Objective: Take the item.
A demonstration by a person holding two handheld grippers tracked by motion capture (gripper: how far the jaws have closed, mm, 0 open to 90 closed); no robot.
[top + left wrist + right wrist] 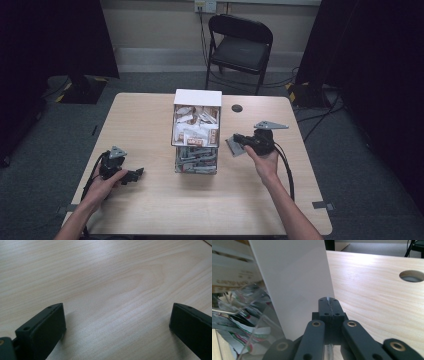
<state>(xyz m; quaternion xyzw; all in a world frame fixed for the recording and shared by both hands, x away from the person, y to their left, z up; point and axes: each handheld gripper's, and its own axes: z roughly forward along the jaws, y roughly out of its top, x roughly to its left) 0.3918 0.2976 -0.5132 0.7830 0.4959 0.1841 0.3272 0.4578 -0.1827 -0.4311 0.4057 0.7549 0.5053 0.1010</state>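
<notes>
pale wood surface [150,200]: light-grained top with a round cable hole [237,108] near its far edge.
box [197,131]: a clear-walled container stands upright at the centre of the surface, an upper compartment packed with white sachets [196,127], a lower one with grey packets [196,160]; its white lid flap rises at the back.
right hand-held gripper [239,140]: held just right of the box, jaws pointing toward it and pressed together on a flat pale card [294,285]; the card shows in the high view as a grey slip [234,146] at the jaw tips. in the right gripper view the card stands on edge, close beside the box's clear wall.
left hand-held gripper [136,173]: rests low on the near-left of the surface, well apart from the box, jaws spread wide with bare wood between them.
hands: a person's left hand [102,182] and right hand [265,162] each grasp a tool from the near side.
background: a black folding chair [239,42] stands beyond the surface.
</notes>
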